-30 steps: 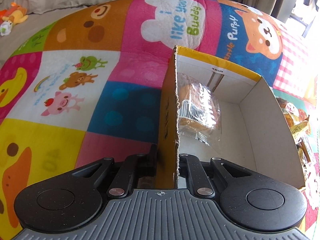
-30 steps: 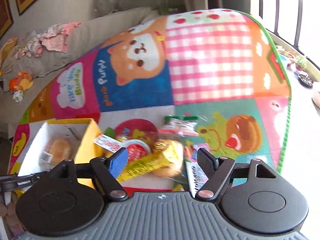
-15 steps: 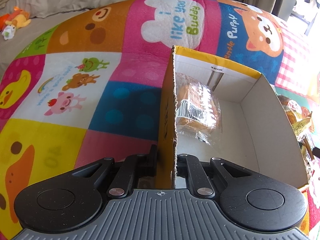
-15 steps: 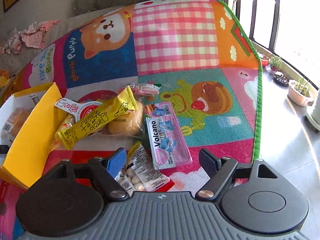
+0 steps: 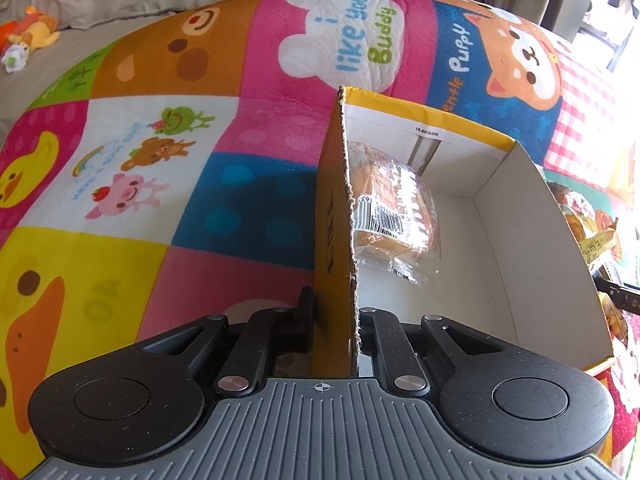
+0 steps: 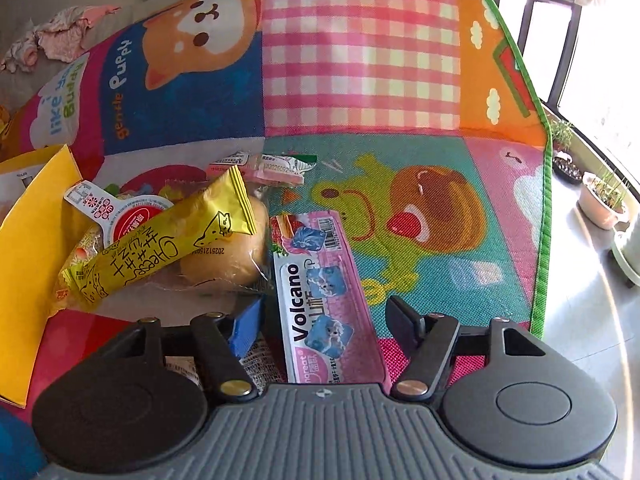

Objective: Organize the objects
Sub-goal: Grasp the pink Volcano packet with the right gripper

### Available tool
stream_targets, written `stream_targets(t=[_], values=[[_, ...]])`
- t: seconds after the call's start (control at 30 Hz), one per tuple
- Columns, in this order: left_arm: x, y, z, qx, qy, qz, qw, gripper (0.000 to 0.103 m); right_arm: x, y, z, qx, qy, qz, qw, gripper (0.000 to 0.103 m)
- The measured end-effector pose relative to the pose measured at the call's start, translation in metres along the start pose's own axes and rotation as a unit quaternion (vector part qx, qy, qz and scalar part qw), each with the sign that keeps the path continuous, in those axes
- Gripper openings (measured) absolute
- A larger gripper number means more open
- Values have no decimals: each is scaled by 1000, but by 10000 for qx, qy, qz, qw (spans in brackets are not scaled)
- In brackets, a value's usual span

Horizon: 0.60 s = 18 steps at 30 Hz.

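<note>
A: What is the left hand-held gripper point(image 5: 334, 320) doing?

B: It is clenched on the near side wall of the yellow cardboard box point(image 5: 334, 240), one finger outside the wall and one inside. The box sits on the cartoon play mat point(image 5: 160, 200).

A: Anything in the box?

B: One wrapped bread bun point(image 5: 394, 216) with a barcode label, lying against the gripped wall toward the far end. The rest of the white floor of the box is bare.

A: And the right hand-held gripper point(image 6: 324, 320)?

B: Released, jaws spread wide. It hangs low over the pink Volcano snack pack point(image 6: 324, 300), which lies flat on the mat, its near end between the two fingers. I cannot tell whether either finger touches it.

A: What lies around that pack?

B: Just to its left, a heap: a yellow Cheese stick packet point(image 6: 160, 252) slanting across a clear-wrapped round bun point(image 6: 236, 256), with a red-lidded cup point(image 6: 136, 220) behind them. A small pink and green sachet point(image 6: 276, 168) lies beyond the heap. Part of another printed packet point(image 6: 260, 364) shows under the blue-padded left finger point(image 6: 246, 326).

A: Where is the box from that side?

B: At the far left edge, its yellow outer wall beside the heap.
</note>
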State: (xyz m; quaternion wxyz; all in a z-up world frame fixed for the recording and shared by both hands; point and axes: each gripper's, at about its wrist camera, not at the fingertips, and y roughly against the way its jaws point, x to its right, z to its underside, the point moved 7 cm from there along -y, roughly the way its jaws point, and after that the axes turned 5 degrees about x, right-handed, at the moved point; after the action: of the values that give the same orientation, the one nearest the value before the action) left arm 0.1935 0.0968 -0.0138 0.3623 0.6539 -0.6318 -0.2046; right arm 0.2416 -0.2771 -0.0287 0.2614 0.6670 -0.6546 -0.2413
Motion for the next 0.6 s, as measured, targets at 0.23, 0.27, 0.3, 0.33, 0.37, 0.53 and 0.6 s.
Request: stream_targets(t=[0.23,0.27,0.3,0.33,0.37,0.53,0.6], values=[[0,0,0,-8,27,-19,10000,12,3,43,-8,306,-167,57,9994,67],[-1,0,0,-3,37,-11,10000,12,4,55,-11,398,-184,49,9990,67],[-1,0,0,4,50,1,10000,12,8,71,-17,533,-205,30,9984,67],[-2,0,0,9,62,12,10000,12,11,87,-22,668,-213,22,9975,67],[-2,0,0,12,76,20,10000,12,15,102,-27,811,-217,31,9965,67],[-2,1,1,11,98,30,9999,13,48,190,-71,1781,-523,179,9825,67],[-2,1,1,5,105,31,9999,13,68,229,-99,2196,-907,80,9713,67]])
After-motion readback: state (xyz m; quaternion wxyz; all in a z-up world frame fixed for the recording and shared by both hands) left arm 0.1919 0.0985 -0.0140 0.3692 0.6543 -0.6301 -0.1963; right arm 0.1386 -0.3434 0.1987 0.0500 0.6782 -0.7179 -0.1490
